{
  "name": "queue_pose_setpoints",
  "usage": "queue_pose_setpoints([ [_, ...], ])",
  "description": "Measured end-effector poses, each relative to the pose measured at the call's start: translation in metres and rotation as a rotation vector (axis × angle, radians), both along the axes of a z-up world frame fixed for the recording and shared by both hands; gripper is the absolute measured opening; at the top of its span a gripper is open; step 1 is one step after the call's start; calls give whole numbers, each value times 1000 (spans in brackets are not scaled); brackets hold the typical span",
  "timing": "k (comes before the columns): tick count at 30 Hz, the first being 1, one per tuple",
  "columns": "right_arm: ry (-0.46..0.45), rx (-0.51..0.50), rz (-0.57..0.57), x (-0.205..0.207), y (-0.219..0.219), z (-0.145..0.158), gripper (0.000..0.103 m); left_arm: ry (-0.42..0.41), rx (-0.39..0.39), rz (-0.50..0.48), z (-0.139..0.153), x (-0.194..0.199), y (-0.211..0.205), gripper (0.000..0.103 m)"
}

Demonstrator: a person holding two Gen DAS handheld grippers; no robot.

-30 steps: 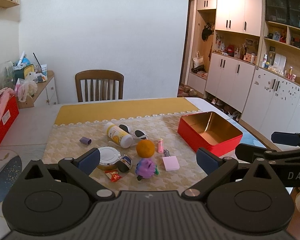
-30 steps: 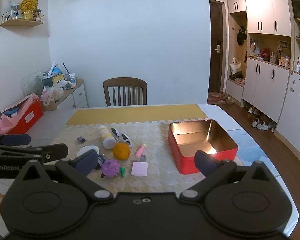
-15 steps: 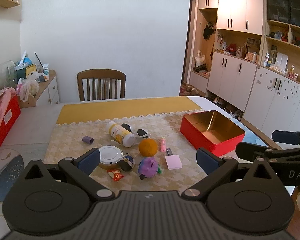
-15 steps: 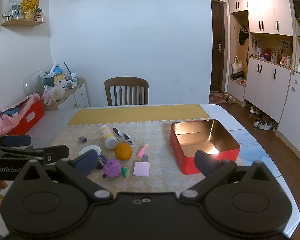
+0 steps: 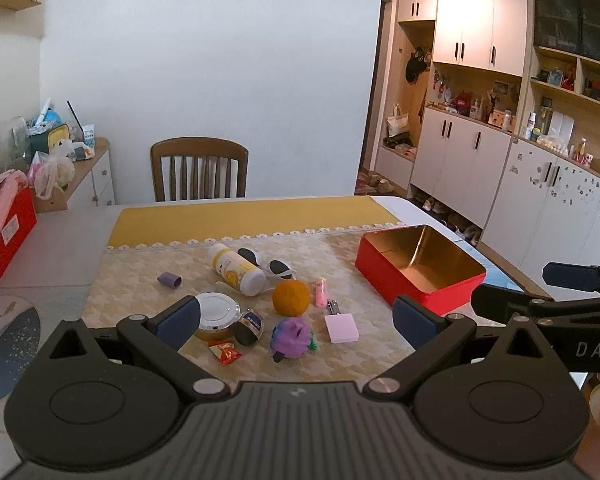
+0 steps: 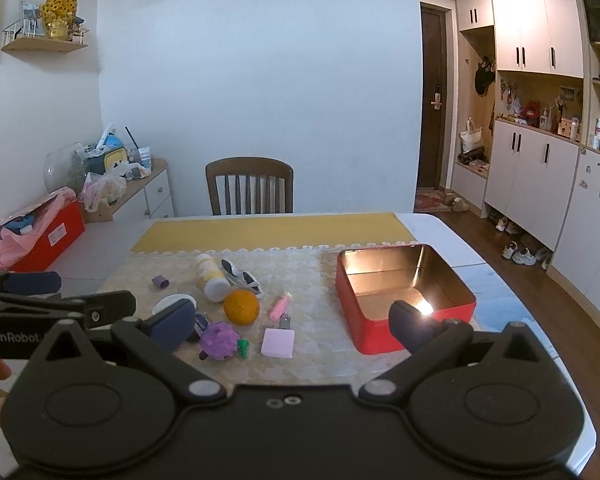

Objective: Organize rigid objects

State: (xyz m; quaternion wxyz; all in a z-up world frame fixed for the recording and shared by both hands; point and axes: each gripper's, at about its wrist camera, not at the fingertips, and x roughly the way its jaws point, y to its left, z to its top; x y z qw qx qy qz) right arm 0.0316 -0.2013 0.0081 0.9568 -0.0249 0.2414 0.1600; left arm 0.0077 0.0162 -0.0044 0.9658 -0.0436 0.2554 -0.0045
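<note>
The left gripper (image 5: 296, 320) is held with its fingers wide apart and nothing between them, low in the frame above the near edge of the worktop (image 5: 148, 280). The right gripper (image 6: 294, 320) is likewise spread and unloaded. At centre frame a cluster of small objects is seen on the patterned cloth: an orange (image 5: 291, 298), a purple toy (image 5: 292, 337), a pink pad (image 5: 341, 328), a white bottle (image 5: 236, 268) lying on its side, sunglasses (image 5: 270, 264) and a silver-lidded jar (image 5: 216, 316). To the right, well apart from the cluster, an open red tin (image 5: 420, 270) is seen; nothing can be seen inside it.
</note>
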Motion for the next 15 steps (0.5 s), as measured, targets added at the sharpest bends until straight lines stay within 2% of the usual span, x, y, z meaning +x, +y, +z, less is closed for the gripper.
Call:
queue_pose_setpoints([
  [6, 6, -2, -8, 4, 0, -1, 103, -8, 20, 3, 1, 1, -4, 103],
  [10, 8, -2, -7, 5, 0, -1, 103, -12, 69, 15, 1, 2, -11, 103],
  [15, 8, -5, -5, 6, 1, -2, 103, -4, 15, 6, 0, 5, -8, 103],
])
